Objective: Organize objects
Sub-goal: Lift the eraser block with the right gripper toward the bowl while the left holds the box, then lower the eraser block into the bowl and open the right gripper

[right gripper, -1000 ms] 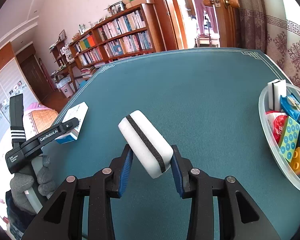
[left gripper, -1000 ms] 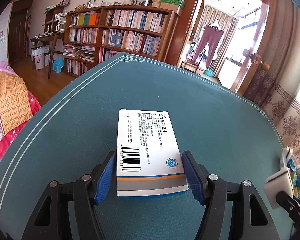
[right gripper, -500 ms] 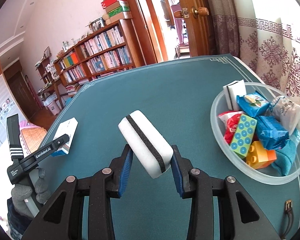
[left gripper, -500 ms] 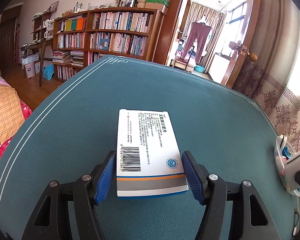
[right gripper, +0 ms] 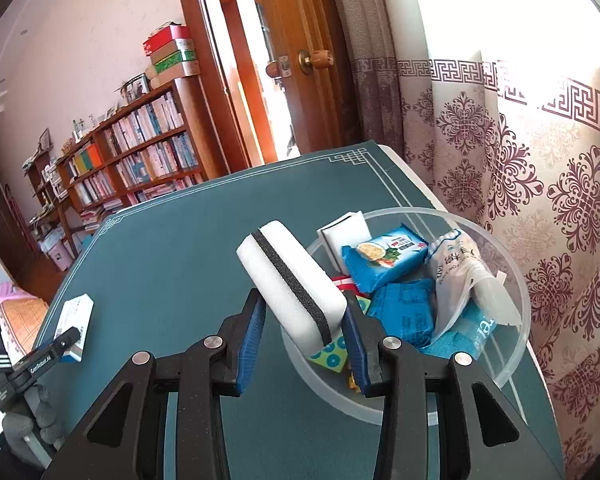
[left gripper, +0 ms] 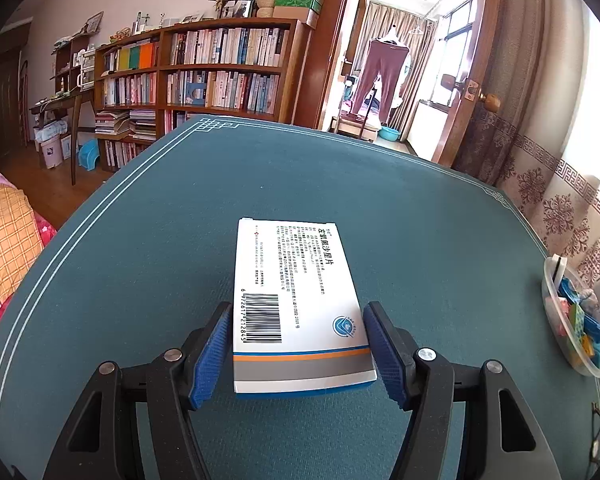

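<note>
White sponge (right gripper: 292, 288) pinched in right gripper (right gripper: 304, 344) is hovering at clear bowl (right gripper: 512, 344) rim; releasing should wait till centred over it, while left gripper (left gripper: 298, 350) is clamping medicine box (left gripper: 296, 304).

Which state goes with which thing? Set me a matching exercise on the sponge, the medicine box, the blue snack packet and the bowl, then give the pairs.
Things:
1. sponge
2. medicine box
3. blue snack packet
4. clear bowl

States:
A. lies inside the bowl
B. clamped in the right gripper
C. stands on the table by the curtain
D. between the left gripper's pads

Pairs: 1-B, 2-D, 3-A, 4-C
</note>
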Action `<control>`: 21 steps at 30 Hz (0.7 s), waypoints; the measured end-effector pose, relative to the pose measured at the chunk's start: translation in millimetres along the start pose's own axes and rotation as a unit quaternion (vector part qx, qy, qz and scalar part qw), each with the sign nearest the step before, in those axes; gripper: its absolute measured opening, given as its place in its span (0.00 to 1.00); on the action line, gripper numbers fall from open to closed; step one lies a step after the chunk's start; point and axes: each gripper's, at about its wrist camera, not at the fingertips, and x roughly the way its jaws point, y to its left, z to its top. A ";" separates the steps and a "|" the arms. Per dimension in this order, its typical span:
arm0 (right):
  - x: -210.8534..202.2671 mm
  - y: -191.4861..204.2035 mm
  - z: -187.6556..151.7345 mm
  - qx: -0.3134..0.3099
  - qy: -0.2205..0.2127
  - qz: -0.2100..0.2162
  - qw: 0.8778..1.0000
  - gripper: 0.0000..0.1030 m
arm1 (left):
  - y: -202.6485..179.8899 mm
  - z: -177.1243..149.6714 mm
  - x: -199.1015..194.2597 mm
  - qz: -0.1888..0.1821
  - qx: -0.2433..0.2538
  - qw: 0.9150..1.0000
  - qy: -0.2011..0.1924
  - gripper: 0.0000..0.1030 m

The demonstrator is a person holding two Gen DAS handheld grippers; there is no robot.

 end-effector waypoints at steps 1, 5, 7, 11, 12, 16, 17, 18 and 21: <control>2.7 -4.4 1.7 0.004 0.005 -0.001 1.000 0.39 | -0.3 -0.4 0.3 0.000 0.000 1.000 0.001 0.67; 16.0 -17.9 5.5 0.023 0.028 0.001 0.999 0.39 | 0.4 -1.0 1.0 0.000 -0.001 1.000 0.002 0.67; 24.1 -22.9 6.0 0.036 0.042 0.005 0.998 0.39 | 0.4 -0.9 1.1 0.000 -0.001 1.000 0.002 0.67; 35.5 -29.2 9.8 0.045 0.051 -0.005 0.998 0.39 | -0.3 -1.0 1.8 0.000 -0.001 1.000 0.003 0.67; 38.4 -31.3 11.3 0.049 0.054 -0.006 0.997 0.39 | -0.4 -0.9 2.2 0.000 -0.002 1.000 0.003 0.67; 45.4 -35.0 15.0 0.046 0.050 -0.036 0.997 0.39 | -0.6 -0.8 2.5 -0.001 -0.001 1.000 0.003 0.67; 44.7 -34.7 15.2 0.043 0.045 -0.049 0.997 0.39 | -0.5 -0.8 2.3 -0.001 -0.001 1.000 0.003 0.67; 44.9 -35.4 15.6 0.040 0.041 -0.058 0.997 0.40 | -1.2 -1.2 2.9 -0.001 -0.001 1.000 0.003 0.67; 41.4 -37.3 15.9 0.039 0.029 -0.070 0.996 0.44 | -3.6 -1.7 3.4 -0.002 0.000 1.000 0.003 0.67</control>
